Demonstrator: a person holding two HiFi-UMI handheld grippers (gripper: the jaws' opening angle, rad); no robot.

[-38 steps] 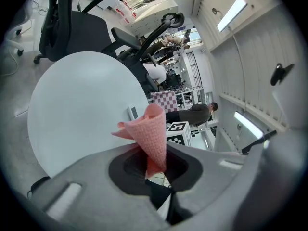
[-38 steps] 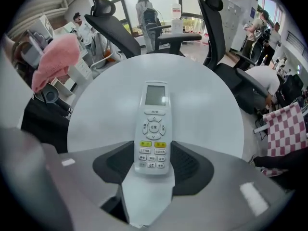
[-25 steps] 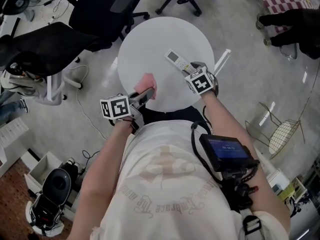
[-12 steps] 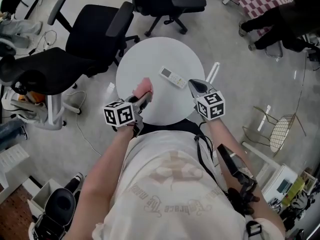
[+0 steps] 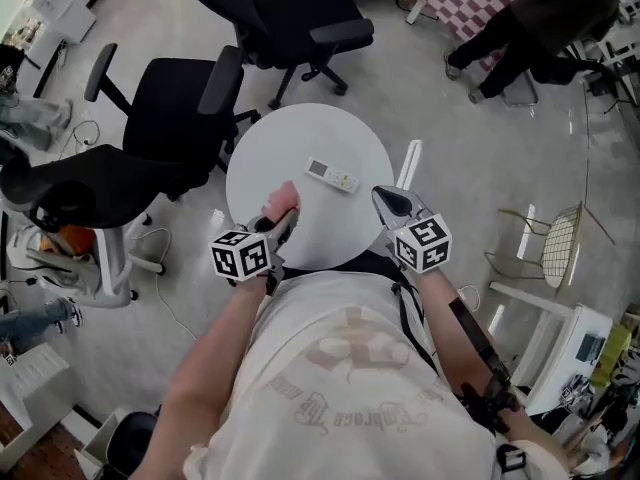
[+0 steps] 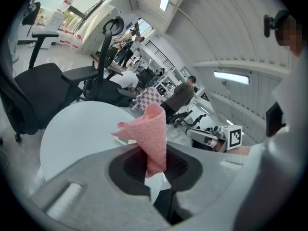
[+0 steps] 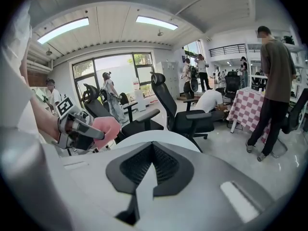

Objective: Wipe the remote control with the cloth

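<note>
My left gripper (image 5: 281,220): jaws clamped on the pink cloth (image 5: 283,198), which stuck out past them in a bunched cone over the near edge of the round white table (image 5: 290,138). My right gripper (image 5: 386,200): jaws shut tight with nothing between them, at the table's near right edge. Remote control (image 5: 331,175) lay flat near the table's middle, apart from both grippers and not touched by the cloth. Black office chairs (image 5: 300,18) stood beyond the table.
</note>
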